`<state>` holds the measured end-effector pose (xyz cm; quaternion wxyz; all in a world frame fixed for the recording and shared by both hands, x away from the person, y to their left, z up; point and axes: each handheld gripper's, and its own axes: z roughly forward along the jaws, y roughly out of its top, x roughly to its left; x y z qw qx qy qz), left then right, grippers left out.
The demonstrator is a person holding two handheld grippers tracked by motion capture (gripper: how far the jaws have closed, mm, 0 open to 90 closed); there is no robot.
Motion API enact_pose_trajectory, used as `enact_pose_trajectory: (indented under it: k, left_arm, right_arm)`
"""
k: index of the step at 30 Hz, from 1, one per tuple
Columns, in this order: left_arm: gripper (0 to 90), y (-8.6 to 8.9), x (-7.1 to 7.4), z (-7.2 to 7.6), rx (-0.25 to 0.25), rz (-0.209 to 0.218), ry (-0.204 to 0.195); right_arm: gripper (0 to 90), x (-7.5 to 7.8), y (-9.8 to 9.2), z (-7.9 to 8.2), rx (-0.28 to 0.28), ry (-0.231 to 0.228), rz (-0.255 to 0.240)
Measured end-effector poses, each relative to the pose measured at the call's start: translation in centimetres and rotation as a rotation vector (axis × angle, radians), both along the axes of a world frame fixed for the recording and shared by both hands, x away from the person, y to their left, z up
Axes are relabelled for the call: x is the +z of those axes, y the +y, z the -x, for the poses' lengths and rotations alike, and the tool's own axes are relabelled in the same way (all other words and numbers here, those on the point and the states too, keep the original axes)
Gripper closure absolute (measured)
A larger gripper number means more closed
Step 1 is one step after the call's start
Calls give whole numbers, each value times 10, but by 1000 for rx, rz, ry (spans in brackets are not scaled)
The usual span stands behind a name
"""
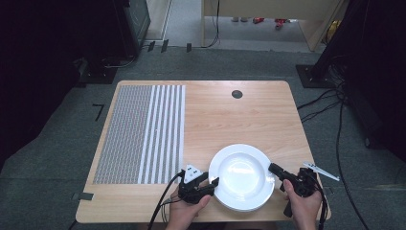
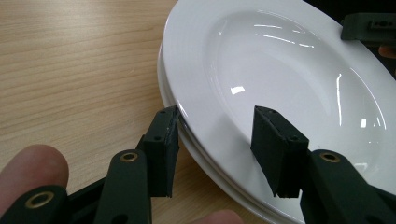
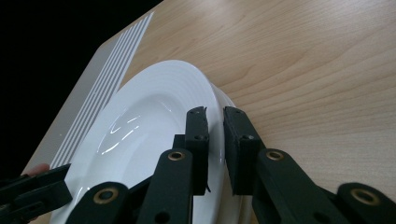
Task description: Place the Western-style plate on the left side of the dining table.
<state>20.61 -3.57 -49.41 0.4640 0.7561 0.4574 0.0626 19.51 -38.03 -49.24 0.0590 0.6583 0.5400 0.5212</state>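
Observation:
A stack of white deep plates (image 1: 242, 176) sits near the table's front edge. My right gripper (image 3: 215, 116) is shut on the top plate's (image 3: 154, 107) right rim, one jaw over the rim and one beyond it; a lower plate's edge (image 3: 227, 99) peeks out past the jaws. In the high view the right gripper (image 1: 272, 167) meets the stack from the right. My left gripper (image 2: 217, 114) straddles the top plate's (image 2: 280, 60) left rim with its jaws wide apart, one outside at the stack's edge, one over the plate's face. In the high view the left gripper (image 1: 214, 184) lies at the stack's left.
A grey and white striped mat (image 1: 141, 134) covers the left part of the wooden table (image 1: 230, 115). A black round cap (image 1: 237, 94) sits near the far edge. A metal clip-like tool (image 1: 321, 170) lies at the right edge. Cables trail over the floor on the right.

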Motion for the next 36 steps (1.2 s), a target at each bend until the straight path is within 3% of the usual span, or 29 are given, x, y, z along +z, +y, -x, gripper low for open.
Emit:
enact_pose_trajectory:
  k: [7,8,11,20,28,36]
  left_arm:
    - [516,0,0,-1,2,5,8]
    - [513,0,0,-1,1,7,10]
    - [511,1,0,-1,1,13,14]
    - [502,0,-1,-2,12,20,22]
    - [507,0,-2,-2,10,25,25]
    - [534,3,-1,-2,11,46,19]
  right_arm:
    - [817,0,0,0,1,-7,-20]
    - [817,0,-1,1,8,-20,-49]
    - [817,1,0,1,16,-35,-72]
    - [812,3,3,1,48,-67,-101]
    - [815,0,3,-1,92,-130,-106]
    - [806,-4,5,-3,84,-137,-91]
